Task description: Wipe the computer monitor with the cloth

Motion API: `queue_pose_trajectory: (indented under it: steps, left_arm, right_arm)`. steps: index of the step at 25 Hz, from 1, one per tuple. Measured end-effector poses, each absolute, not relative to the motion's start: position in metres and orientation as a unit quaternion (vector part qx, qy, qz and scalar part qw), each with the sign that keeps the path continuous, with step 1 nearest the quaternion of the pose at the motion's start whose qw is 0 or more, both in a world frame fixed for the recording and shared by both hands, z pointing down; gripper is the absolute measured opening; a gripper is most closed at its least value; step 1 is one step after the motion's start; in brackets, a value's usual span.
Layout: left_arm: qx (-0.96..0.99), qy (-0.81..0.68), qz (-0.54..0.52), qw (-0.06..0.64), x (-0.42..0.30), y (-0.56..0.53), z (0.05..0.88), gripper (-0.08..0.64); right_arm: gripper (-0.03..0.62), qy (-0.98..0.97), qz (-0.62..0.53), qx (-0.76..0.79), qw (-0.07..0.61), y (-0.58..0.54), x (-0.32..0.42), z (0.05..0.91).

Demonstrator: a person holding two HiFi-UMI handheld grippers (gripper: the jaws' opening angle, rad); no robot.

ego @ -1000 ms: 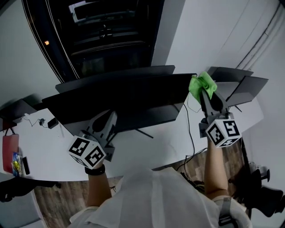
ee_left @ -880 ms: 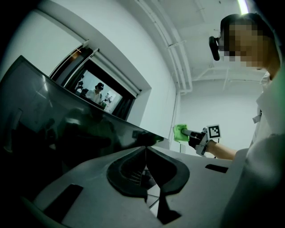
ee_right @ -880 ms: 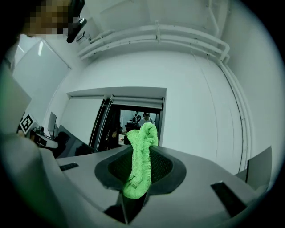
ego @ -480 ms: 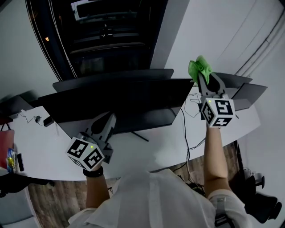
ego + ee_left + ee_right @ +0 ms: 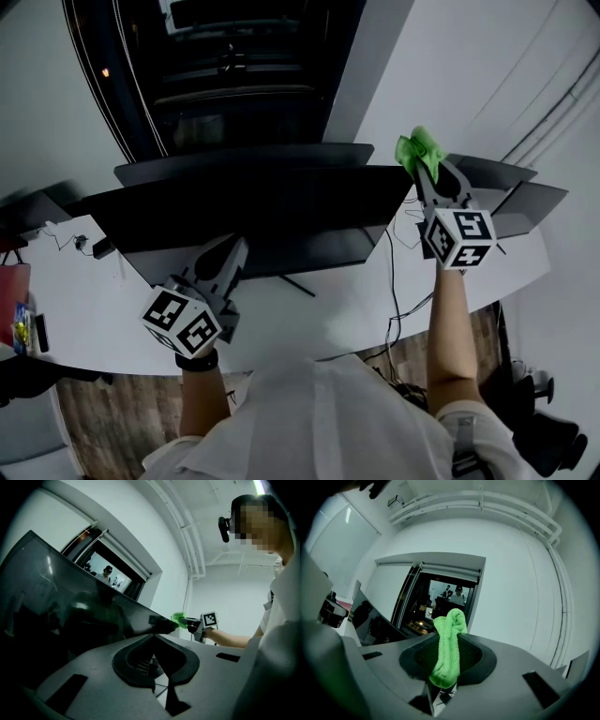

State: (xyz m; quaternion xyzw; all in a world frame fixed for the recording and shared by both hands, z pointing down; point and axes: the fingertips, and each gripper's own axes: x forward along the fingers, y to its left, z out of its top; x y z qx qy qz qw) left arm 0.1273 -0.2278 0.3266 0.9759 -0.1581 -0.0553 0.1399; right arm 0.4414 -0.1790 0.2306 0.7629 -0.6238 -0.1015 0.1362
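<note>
A wide dark monitor (image 5: 253, 211) stands on the white desk (image 5: 94, 300), its screen (image 5: 56, 606) filling the left of the left gripper view. My right gripper (image 5: 424, 161) is shut on a bright green cloth (image 5: 418, 149), held at the monitor's upper right corner. In the right gripper view the cloth (image 5: 449, 644) hangs bunched between the jaws, with the monitor's edge (image 5: 375, 625) at lower left. My left gripper (image 5: 225, 255) is shut and empty, low in front of the screen near its bottom edge. From the left gripper view the cloth (image 5: 178, 618) shows at the monitor's far corner.
A second monitor (image 5: 511, 192) stands at the right of the desk. Cables (image 5: 392, 281) hang off the desk's front edge. Small items (image 5: 84, 246) lie at the desk's left end. A dark glass doorway (image 5: 234, 75) is behind the monitors. An office chair base (image 5: 548, 431) sits at lower right.
My right gripper with the cloth has risen from beside the monitor's right edge to its upper right corner. The left gripper has barely moved.
</note>
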Motion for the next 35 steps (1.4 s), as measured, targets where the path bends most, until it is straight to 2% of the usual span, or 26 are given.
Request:
queue_pose_trajectory:
  steps: [6, 11, 23, 35]
  left_arm:
    - [0.977, -0.151, -0.055, 0.137, 0.131, -0.228, 0.326, 0.017]
    - [0.977, -0.151, -0.053, 0.139, 0.133, -0.227, 0.327, 0.017]
    - [0.978, -0.15, -0.053, 0.137, 0.129, -0.227, 0.329, 0.017]
    - [0.977, -0.158, -0.055, 0.136, 0.113, -0.231, 0.329, 0.017]
  right_arm:
    - [0.1, -0.64, -0.083, 0.756, 0.111, -0.179, 0.44, 0.232]
    - [0.109, -0.643, -0.088, 0.751, 0.124, -0.18, 0.438, 0.234]
    - [0.078, -0.628, -0.1, 0.754, 0.163, -0.183, 0.431, 0.235]
    - [0.077, -0.64, -0.088, 0.749, 0.144, -0.194, 0.399, 0.235]
